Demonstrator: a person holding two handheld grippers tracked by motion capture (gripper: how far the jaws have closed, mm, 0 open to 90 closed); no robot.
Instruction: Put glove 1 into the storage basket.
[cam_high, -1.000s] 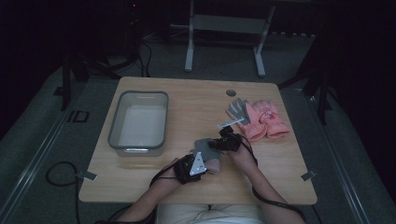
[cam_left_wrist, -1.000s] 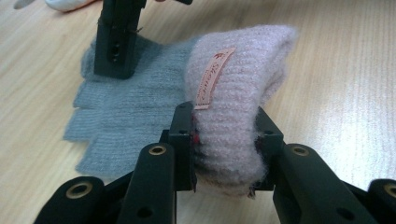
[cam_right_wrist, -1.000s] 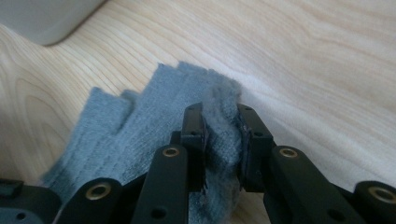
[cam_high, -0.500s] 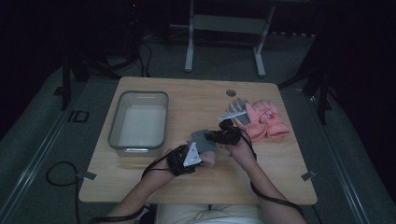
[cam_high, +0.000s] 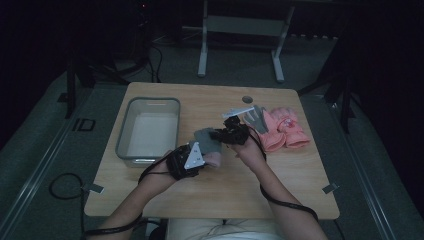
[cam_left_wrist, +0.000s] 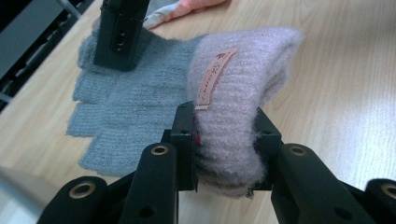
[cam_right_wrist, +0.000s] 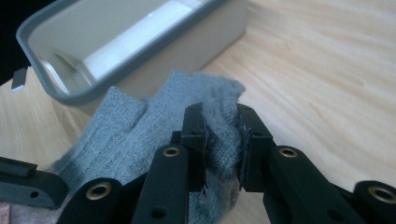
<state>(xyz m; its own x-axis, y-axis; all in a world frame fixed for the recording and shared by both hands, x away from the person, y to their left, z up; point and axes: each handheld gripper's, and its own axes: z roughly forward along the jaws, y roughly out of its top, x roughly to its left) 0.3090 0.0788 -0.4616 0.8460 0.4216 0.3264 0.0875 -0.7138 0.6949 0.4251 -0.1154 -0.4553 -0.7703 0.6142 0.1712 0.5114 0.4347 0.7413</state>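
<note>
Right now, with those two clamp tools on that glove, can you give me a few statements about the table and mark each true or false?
1. The left gripper clamps the grey glove's pinkish cuff. True.
2. The right gripper is open, holding nothing. False: it pinches the glove's finger end.
3. The grey bin holds gloves. False: it looks empty.
4. Pink gloves lie on the table, right of the hands. True.

1. Setting: a lab-style recording room, dim outside the work area.
2. Evidence: a lone wooden table (cam_high: 210, 190) on grey carpeted floor (cam_high: 45, 165); black cables (cam_high: 62, 187) trailing across it; metal stand legs (cam_high: 240, 45) behind; tape marks on the table edges.
</note>
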